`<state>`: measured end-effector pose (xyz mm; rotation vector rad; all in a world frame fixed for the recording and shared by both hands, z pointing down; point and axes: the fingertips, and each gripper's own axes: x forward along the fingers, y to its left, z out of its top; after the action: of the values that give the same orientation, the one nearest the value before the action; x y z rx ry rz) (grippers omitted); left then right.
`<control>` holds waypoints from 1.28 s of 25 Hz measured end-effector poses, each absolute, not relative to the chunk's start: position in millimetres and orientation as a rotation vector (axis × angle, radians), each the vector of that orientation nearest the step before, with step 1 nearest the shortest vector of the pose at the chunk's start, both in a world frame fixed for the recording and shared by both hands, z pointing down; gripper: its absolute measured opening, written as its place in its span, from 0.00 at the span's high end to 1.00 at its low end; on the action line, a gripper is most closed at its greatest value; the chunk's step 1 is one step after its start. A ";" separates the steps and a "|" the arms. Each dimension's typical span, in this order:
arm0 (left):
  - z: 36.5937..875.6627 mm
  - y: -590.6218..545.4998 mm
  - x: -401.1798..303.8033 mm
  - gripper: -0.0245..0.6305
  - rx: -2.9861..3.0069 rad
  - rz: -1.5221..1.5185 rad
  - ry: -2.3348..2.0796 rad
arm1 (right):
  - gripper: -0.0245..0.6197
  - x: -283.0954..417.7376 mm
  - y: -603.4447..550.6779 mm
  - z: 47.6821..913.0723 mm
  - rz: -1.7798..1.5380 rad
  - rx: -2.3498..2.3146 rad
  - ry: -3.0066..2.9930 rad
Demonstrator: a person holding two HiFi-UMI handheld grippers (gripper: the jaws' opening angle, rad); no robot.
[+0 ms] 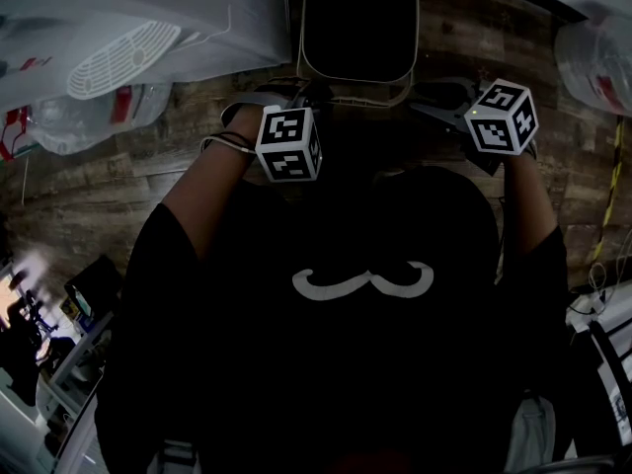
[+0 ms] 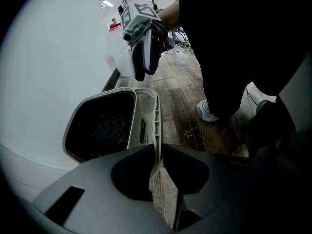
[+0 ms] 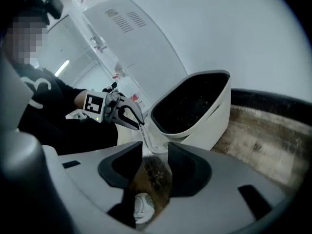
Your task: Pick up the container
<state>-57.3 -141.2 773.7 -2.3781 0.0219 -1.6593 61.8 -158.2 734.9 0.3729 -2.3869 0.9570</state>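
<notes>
We take this for the lift itself. The container (image 3: 214, 116), a pale bin with a dark inside, appears to hang clear of the wooden floor (image 2: 183, 101) below it, carried between both tools at its end nearest the person.

The left claw (image 2: 156, 151) is clenched on the thin ribbed flange (image 2: 156, 112) that runs down the container's side. The jaws meet on it with no gap that we can see. The right claw (image 3: 155, 147) stands either side of a clear lip (image 3: 155, 139) at the container's near edge. Its jaws look pressed against that lip, though floor shows through it, so we judge this grip less surely.

Dark specks lie in the bottom of the container. A shoe (image 2: 207, 112) stands on the floor beside the container, on the person's side.

Next, we think, both claws must rise together and level, because both holds are on thin edges at one end of the container. A tilt could spill the specks or pull the lip free.
</notes>
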 end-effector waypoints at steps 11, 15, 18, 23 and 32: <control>764.5 -141.4 -51.9 0.86 -2.386 -1.699 0.047 | 0.72 36.6 -136.5 734.6 0.452 0.156 -2.291; 755.9 -141.3 -52.0 0.86 -2.421 -1.709 0.033 | 0.72 33.2 -134.9 738.5 0.399 0.142 -2.274; 747.6 -142.5 -51.5 0.86 -2.429 -1.704 0.039 | 0.71 32.2 -137.5 733.6 0.330 0.133 -2.259; 732.0 -146.6 -50.5 0.85 -2.454 -1.680 0.067 | 0.72 29.9 -140.5 726.9 0.130 0.068 -2.177; 703.9 -156.8 -49.0 0.85 -2.471 -1.665 0.096 | 0.75 12.4 -144.7 714.8 -0.119 0.007 -2.084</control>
<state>-49.0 -156.8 703.9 -2.4710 0.0961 -1.6647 12.4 -144.7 714.8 0.0067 -2.0844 -0.1188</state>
